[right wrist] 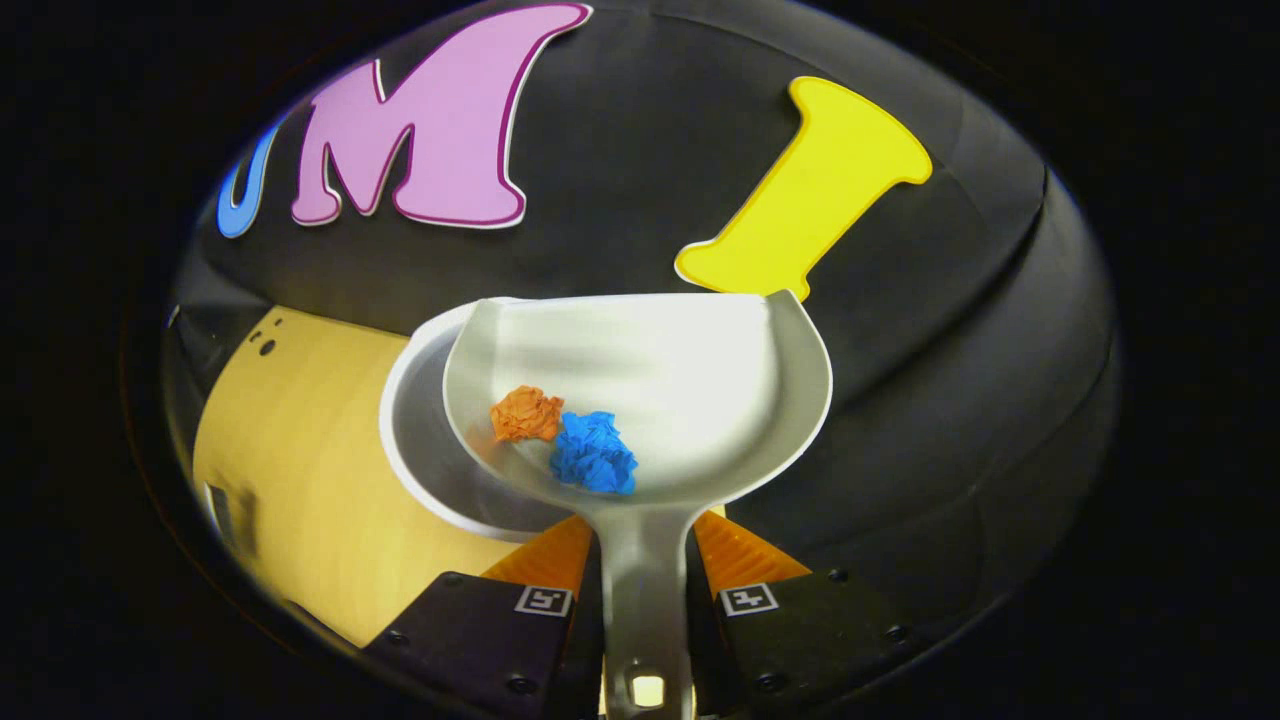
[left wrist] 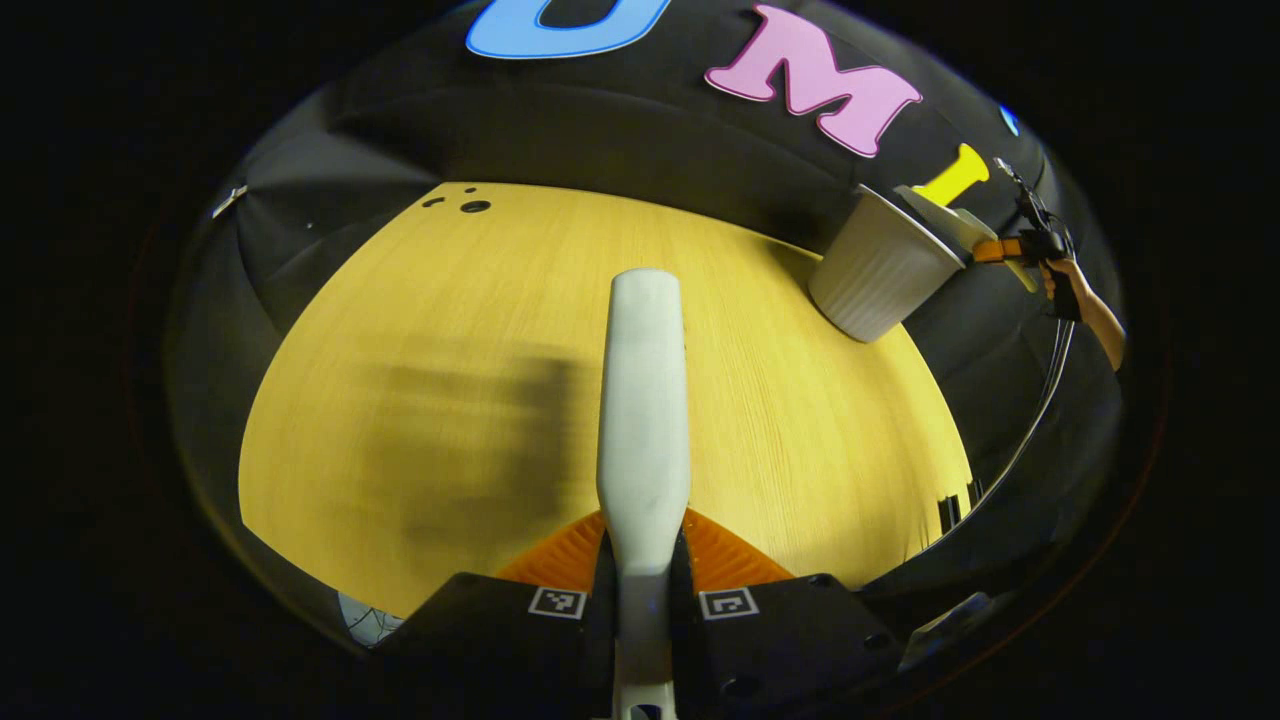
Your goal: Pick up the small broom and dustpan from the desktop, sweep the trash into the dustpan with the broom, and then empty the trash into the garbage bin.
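Observation:
In the left gripper view my left gripper (left wrist: pixel 645 545) is shut on the pale broom (left wrist: pixel 643 400), which points forward over the wooden table (left wrist: pixel 450 330). In the right gripper view my right gripper (right wrist: pixel 640 550) is shut on the handle of the white dustpan (right wrist: pixel 680 350). An orange paper ball (right wrist: pixel 527 413) and a blue paper ball (right wrist: pixel 594 452) lie in the pan. The pan hangs tilted above the white garbage bin (right wrist: pixel 405 450). The left gripper view shows that ribbed bin (left wrist: pixel 880 270) at the table's far right, with the dustpan (left wrist: pixel 940 215) over its rim and the right gripper (left wrist: pixel 1000 250) behind it.
A hand and forearm (left wrist: pixel 1085 305) hold the right gripper beyond the table's right edge, with a cable (left wrist: pixel 1040 400) hanging below. Small dark holes (left wrist: pixel 470 205) mark the table's far left corner. The black cloth wall rises behind the table.

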A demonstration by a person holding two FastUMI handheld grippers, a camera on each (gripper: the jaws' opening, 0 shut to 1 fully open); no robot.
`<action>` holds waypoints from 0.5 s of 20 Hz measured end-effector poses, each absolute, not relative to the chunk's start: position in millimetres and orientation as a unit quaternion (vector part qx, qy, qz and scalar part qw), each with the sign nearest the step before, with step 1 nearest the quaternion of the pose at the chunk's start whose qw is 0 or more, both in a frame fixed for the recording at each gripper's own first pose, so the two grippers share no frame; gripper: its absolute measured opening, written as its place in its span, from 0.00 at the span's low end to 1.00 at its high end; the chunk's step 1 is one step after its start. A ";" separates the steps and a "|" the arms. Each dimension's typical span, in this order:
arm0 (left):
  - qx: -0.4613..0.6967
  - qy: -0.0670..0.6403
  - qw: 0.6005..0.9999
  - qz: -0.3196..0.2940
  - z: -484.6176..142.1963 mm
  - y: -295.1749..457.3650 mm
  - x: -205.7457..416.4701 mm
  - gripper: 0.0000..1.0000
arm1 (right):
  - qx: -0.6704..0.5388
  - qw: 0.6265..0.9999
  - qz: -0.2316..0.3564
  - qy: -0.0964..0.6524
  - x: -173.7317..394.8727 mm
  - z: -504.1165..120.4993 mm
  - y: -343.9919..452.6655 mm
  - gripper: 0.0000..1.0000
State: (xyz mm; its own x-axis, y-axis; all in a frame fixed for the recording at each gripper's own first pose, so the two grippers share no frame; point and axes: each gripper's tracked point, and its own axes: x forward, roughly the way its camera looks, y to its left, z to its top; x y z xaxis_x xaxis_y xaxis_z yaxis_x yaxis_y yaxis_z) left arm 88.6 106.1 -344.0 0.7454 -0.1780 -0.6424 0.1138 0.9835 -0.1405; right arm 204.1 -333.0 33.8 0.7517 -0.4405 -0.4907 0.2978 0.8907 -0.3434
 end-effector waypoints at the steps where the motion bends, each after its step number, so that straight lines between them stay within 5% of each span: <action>1: -0.052 0.347 0.933 -0.074 -342.7 109.0 88.7 0.27 | -0.140 0.924 -0.203 0.293 209.9 31.1 -335.2 0.39; 10: -0.056 0.349 0.933 -0.060 -338.3 118.6 85.0 0.27 | -0.328 0.871 -0.208 0.301 219.4 36.6 -335.1 0.37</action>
State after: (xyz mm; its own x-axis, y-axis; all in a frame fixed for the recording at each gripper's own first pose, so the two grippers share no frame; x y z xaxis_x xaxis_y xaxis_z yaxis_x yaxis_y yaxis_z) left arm 85.0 118.6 -338.3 0.7488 -0.1518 -0.6452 0.0740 0.9865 -0.1461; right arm 219.4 -335.1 36.6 0.7324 -0.5594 -0.3881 0.1639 0.6982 -0.6969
